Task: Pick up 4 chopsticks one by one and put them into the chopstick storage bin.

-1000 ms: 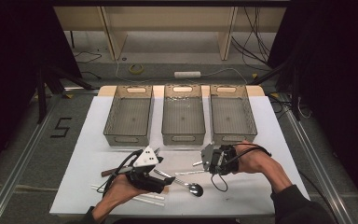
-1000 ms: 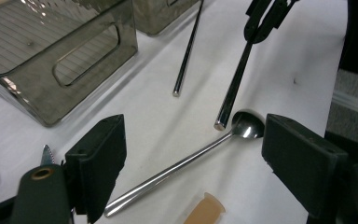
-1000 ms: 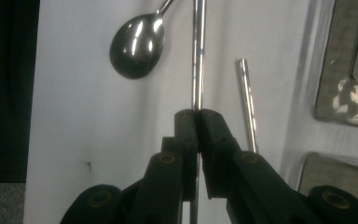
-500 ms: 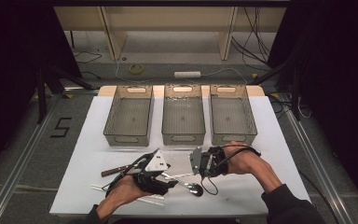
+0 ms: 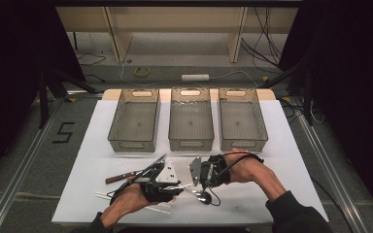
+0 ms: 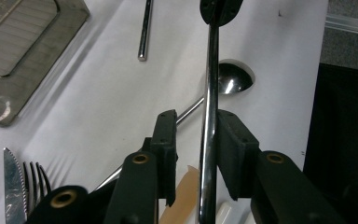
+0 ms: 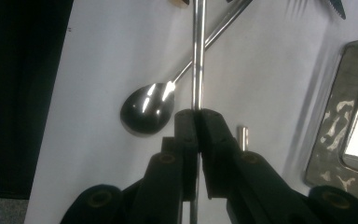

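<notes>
A thin metal rod [image 6: 209,93], much like a chopstick, hangs above the white table between my two grippers. My right gripper [image 7: 196,116] is shut on one end of it. The other end runs between the jaws of my left gripper [image 6: 196,121], which have just been closing. The rod lies against one pad and a gap still shows at the other. In the high view the left gripper [image 5: 177,187] and right gripper [image 5: 196,183] meet tip to tip near the table's front edge. Under the rod a steel spoon [image 6: 233,79] lies on the table, its bowl [image 7: 149,109] near the right jaws.
Three grey bins [image 5: 190,141] stand in a row at the back. A brown-handled knife [image 5: 121,177], fork tines [image 6: 33,177], a second metal rod [image 6: 144,28] and pale chopsticks [image 5: 148,208] lie around the left hand. One bin's corner [image 7: 328,140] is close on the right.
The right gripper has moved left with the rod until it meets the left gripper. The left hand has stayed in place.
</notes>
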{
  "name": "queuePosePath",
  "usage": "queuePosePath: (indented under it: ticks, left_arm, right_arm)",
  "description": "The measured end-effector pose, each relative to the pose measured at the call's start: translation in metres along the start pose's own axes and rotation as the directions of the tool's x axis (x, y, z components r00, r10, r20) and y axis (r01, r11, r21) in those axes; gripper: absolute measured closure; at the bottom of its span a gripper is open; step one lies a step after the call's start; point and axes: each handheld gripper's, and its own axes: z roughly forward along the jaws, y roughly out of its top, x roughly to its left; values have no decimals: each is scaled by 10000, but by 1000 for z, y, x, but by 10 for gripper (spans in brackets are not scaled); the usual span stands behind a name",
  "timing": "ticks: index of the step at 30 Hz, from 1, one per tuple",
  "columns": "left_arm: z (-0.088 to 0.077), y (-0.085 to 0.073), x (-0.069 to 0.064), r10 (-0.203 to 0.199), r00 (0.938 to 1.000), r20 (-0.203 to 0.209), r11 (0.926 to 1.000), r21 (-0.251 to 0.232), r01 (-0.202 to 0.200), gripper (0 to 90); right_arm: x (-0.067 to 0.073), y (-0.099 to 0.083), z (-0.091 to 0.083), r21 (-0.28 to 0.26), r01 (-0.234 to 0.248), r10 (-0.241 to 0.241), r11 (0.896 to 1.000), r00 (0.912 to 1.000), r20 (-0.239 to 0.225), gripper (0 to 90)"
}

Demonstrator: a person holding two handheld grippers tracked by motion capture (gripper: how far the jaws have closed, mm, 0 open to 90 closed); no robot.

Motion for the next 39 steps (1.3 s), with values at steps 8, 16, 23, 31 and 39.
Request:
queuePosePath:
  ticks: [8,16,23,31,39]
  left_arm:
    - [-1,1,-4,602,9974,391,9981,90,-605,825]
    - [-9,-4,2,605,9982,-43,9979,-231,-606,829]
    - [-15,-12,13,-38,9992,-401,9989,-475,19,829]
    - [-28,-17,21,-564,9954,-773,9935,-1032,483,829]
    - [-44,-22,32,-1414,9822,-1236,9757,-1851,1172,829]
  right_arm:
    - [1,-1,1,-83,224,-225,9997,9996,-140,858]
    - [-1,-28,-17,-2018,-1796,1872,9628,9821,190,538]
    - [10,-66,-29,-4147,-3606,4236,8355,9033,679,433]
    - [32,-104,-22,-5948,-4651,6278,6556,7735,872,369]
    - [50,-123,-6,-7157,-5341,7705,4501,6374,88,345]
